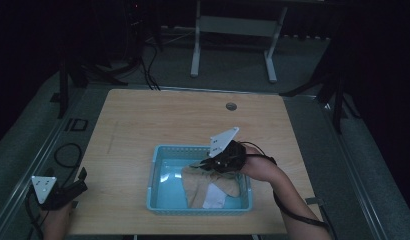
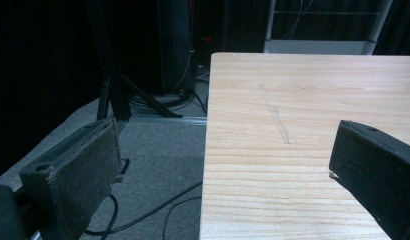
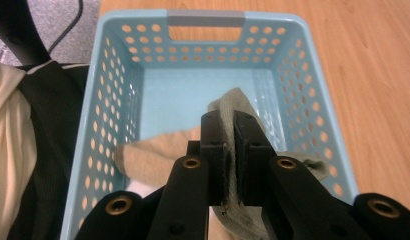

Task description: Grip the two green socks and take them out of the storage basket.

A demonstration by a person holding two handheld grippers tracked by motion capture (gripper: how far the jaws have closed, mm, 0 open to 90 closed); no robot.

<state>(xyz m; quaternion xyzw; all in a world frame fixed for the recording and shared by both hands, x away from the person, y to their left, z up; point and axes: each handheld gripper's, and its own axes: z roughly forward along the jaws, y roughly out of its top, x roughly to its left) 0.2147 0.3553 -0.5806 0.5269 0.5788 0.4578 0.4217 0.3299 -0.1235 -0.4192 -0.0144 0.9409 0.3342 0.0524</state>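
A light blue perforated basket (image 1: 158, 152) (image 3: 113, 90) stands near the table's front edge. A beige cloth (image 1: 205, 181) (image 3: 233, 102) lies in it, with something white (image 1: 213, 196) at its front end. My right gripper (image 1: 205, 163) (image 3: 229, 125) is over the basket, shut on a fold of the beige cloth, which is pinched between the jaws and lifted a little. My left gripper (image 1: 75, 187) (image 2: 218, 170) hovers at the table's front left corner, jaws wide apart with nothing between them.
The wooden table (image 1: 168, 120) (image 2: 313, 100) has a round grommet hole (image 1: 231, 106) near its back edge. Cables (image 1: 68, 152) lie on the floor to the left. A white desk frame (image 1: 233, 30) stands beyond the table.
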